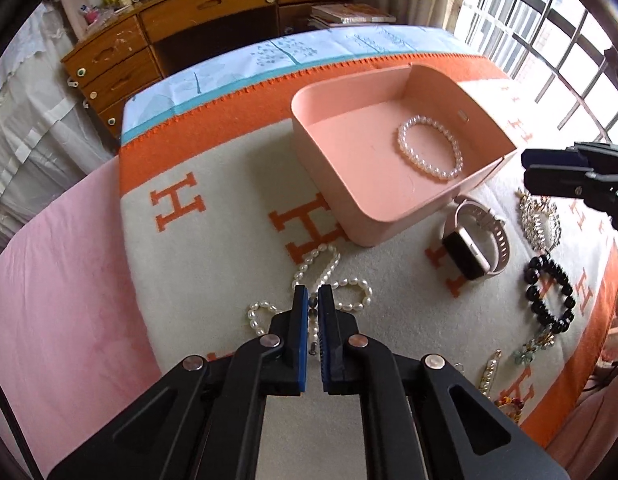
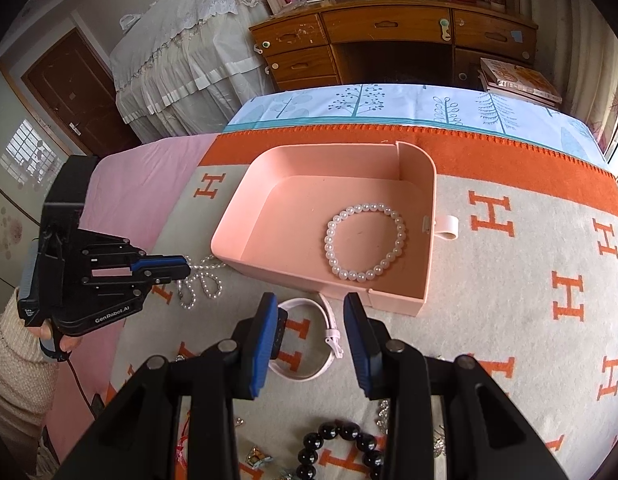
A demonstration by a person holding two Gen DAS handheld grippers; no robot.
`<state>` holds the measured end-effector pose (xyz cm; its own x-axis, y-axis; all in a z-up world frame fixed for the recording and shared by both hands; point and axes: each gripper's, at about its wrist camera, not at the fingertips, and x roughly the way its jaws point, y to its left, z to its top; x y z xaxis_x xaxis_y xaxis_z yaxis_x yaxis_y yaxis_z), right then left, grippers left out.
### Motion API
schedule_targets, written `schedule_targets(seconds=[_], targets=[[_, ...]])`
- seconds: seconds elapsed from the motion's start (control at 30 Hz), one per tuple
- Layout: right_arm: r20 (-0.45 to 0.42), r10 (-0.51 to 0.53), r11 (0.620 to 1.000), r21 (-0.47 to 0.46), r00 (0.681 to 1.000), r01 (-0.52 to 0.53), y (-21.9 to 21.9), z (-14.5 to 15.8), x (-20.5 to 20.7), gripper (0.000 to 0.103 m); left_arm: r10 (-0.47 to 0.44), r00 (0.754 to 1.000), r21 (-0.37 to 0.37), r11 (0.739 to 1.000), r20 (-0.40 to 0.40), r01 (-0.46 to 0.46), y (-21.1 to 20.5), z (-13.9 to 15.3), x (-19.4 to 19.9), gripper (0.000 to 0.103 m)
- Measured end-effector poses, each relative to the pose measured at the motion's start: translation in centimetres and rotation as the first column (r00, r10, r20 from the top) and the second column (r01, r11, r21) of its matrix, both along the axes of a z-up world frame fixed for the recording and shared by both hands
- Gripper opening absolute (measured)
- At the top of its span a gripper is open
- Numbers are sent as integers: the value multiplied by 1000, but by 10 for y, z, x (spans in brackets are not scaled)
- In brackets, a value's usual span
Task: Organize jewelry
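The left wrist view looks steeply down, close over the blanket (image 1: 213, 160), with the box (image 1: 329, 184) at one o'clock. The right wrist view looks down likewise, the box (image 2: 269, 200) at twelve. Both share box, blanket and dresser (image 2: 389, 28).

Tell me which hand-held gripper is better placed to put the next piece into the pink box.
Left. The left hand-held gripper is shut on the pearl necklace beside the pink box. The right hand-held gripper hangs open above the watch, holding nothing.
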<state>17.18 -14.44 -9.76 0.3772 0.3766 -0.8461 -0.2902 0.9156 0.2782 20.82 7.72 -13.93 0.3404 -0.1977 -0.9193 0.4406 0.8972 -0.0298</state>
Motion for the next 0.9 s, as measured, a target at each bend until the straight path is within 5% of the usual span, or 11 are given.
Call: schedule_targets(seconds=[0.37, 0.67, 0.8, 0.9], targets=[[46, 0, 1000, 13, 999, 0, -1, 21, -13, 35, 205, 977, -99, 975, 54, -199, 2, 77, -8, 3], [78, -15, 1000, 23, 997, 13, -9, 36, -21, 35, 285, 919, -256, 942, 274, -216, -9, 200, -22, 3], [83, -21, 999, 30, 996, 18, -12, 37, -22, 35, 226, 927, -238, 959, 300, -156, -26, 218, -16, 4], [80, -18, 999, 28, 997, 16, -13, 37, -22, 35, 196, 940, -175, 973, 278, -151, -34, 199, -7, 37]])
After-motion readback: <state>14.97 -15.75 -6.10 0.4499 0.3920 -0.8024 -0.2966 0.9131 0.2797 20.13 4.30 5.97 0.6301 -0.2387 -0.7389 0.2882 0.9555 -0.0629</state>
